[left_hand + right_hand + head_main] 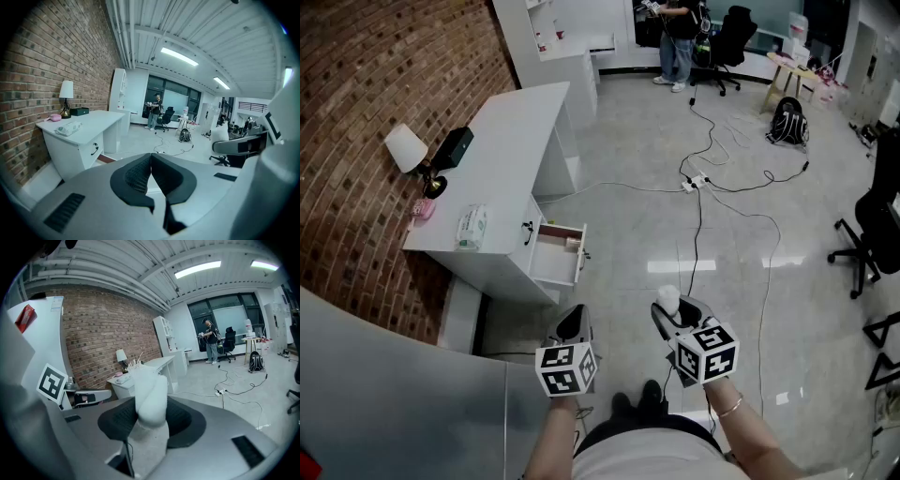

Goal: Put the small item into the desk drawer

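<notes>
A small white soft roll (150, 397) with a frayed top stands upright between the dark pads of my right gripper (151, 414), which is shut on it. In the head view the roll (667, 299) sticks up from the right gripper (673, 317), held low over the floor to the right of the desk. My left gripper (572, 325) hangs beside it, its jaws shut with nothing between them (151, 161). The white desk (502, 141) stands against the brick wall ahead on the left. Its top drawer (561, 255) is pulled open toward me.
On the desk are a lamp (408, 150), a black box (453, 147), a pink item (423, 210) and a tissue pack (472, 228). Cables and a power strip (696, 182) cross the floor. An office chair (870, 230) stands right; a person (679, 37) is far back.
</notes>
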A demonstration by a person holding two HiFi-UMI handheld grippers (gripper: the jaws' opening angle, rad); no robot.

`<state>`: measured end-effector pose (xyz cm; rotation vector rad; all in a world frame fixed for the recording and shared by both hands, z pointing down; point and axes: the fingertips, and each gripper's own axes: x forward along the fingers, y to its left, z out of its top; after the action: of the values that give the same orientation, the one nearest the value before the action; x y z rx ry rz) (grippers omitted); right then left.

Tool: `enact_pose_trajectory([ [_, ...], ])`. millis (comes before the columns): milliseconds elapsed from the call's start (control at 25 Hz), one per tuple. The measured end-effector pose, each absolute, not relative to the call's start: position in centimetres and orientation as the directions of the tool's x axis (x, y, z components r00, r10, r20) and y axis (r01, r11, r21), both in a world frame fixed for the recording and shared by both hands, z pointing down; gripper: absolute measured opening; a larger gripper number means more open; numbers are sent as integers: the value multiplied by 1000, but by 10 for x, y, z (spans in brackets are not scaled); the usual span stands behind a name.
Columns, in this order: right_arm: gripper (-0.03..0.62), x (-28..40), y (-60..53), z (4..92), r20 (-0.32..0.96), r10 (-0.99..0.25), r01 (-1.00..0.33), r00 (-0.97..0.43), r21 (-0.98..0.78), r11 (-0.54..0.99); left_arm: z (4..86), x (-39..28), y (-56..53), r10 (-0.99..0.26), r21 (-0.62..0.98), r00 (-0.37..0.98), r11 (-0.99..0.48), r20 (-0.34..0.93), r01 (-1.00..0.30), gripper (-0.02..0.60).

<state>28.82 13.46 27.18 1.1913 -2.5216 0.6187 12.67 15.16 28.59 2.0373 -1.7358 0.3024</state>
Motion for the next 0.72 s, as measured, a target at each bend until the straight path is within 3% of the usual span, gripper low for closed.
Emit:
enact_pose_trajectory([
  [720,178,312,110,281,427,-605,-737,-672,-310,601,287,141,132,-887,167,110,-38,449,-985,21],
])
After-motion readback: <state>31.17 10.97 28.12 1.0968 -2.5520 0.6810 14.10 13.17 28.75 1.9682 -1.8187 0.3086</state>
